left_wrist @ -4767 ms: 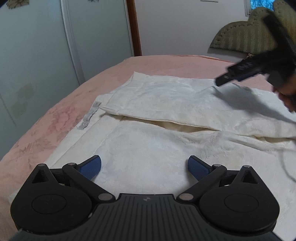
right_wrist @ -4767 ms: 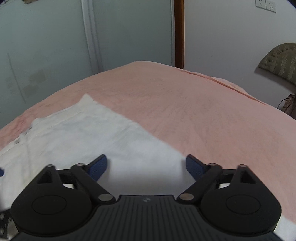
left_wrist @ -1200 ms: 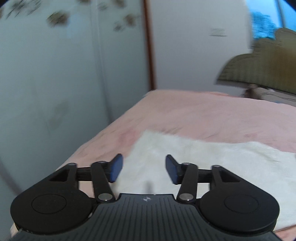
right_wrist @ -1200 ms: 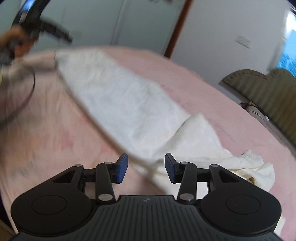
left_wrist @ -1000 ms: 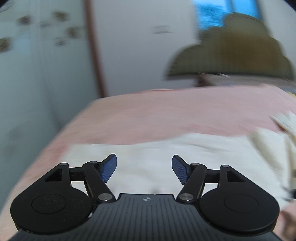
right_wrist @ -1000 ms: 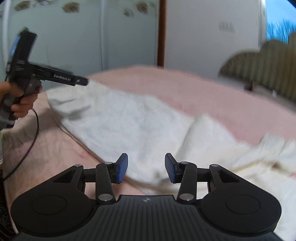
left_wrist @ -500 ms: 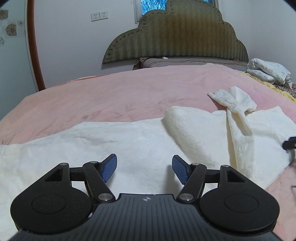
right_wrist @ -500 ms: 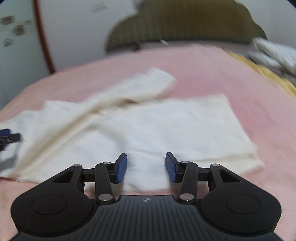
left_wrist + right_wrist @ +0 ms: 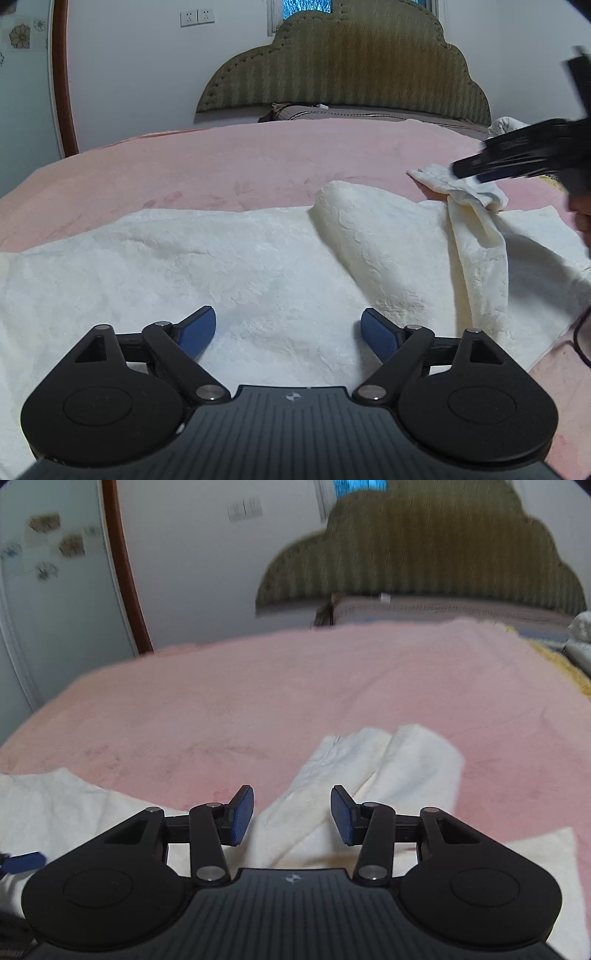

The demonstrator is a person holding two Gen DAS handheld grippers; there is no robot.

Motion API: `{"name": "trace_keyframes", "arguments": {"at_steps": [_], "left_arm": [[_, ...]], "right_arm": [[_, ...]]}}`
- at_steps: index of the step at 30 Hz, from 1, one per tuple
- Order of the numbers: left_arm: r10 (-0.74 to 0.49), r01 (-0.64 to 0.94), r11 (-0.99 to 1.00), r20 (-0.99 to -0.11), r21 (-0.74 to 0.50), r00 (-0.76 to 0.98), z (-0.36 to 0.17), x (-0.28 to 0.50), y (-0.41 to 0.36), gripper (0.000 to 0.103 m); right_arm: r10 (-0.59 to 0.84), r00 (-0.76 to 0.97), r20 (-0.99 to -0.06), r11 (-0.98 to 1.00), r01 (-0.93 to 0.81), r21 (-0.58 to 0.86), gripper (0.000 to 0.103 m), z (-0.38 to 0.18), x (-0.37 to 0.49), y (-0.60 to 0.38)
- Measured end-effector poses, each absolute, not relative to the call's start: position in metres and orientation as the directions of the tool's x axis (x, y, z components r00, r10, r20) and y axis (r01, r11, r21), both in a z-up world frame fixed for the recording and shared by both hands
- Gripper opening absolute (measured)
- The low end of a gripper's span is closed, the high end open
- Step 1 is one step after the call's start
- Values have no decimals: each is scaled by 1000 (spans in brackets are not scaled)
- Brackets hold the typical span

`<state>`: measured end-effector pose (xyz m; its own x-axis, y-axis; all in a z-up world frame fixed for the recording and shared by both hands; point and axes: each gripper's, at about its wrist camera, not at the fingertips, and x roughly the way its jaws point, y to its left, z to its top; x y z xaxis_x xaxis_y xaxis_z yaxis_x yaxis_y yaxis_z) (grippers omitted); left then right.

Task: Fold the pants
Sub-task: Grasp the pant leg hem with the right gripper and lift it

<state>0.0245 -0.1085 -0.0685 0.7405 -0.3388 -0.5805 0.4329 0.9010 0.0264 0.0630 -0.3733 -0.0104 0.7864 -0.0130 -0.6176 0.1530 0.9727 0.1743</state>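
A: Since half a second ago, the right gripper (image 9: pixel 291 814) has swung over to the crumpled end of the pants (image 9: pixel 258 266).

B: And the left gripper (image 9: pixel 288 332)?

A: Its jaws have just been opening; they stand wide above the cloth, gripping nothing. The right jaws are narrow, empty. The pants lie spread on the pink bed (image 9: pixel 240 166).

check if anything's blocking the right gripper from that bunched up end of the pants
Nothing visible blocks it. The right gripper has open jaws, and the bunched end of the cream pants lies just past its fingertips on the pink bedspread, with only bare bedspread around it.
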Motion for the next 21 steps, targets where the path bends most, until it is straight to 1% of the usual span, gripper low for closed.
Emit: {"name": "trace_keyframes", "arguments": {"at_steps": [5, 7, 9, 10, 11, 14, 16, 18, 21], "left_arm": [[-353, 446, 895, -584, 17, 731, -70, 26, -110, 95], [-360, 449, 893, -584, 9, 728, -70, 26, -109, 96], [-367, 451, 892, -583, -1, 725, -70, 27, -108, 96], [-370, 452, 892, -583, -5, 724, -70, 27, -107, 96], [-373, 453, 891, -582, -9, 722, -70, 28, -107, 96], [-376, 455, 890, -583, -13, 720, -71, 29, -107, 97], [-376, 456, 890, -583, -11, 720, -71, 29, -108, 97], [-376, 455, 890, -583, -12, 720, -71, 29, -108, 98], [-376, 455, 890, -583, -11, 720, -72, 29, -108, 98]], "right_arm": [[-134, 727, -673, 990, 132, -55, 45, -25, 119, -354], [-213, 678, -703, 977, 138, -163, 45, -36, 141, -353], [-265, 655, -708, 962, 131, -239, 45, -45, 150, -354], [-265, 660, -703, 962, 132, -239, 43, -45, 150, -356], [-271, 663, -697, 961, 148, -234, 36, -43, 148, -359], [-277, 698, -660, 961, 198, -194, 20, -36, 131, -370], [-281, 714, -641, 959, 241, -152, 18, -33, 114, -382], [-299, 727, -619, 949, 294, -113, 18, -30, 93, -395], [-314, 736, -599, 924, 382, -15, 18, -25, 56, -421]]}}
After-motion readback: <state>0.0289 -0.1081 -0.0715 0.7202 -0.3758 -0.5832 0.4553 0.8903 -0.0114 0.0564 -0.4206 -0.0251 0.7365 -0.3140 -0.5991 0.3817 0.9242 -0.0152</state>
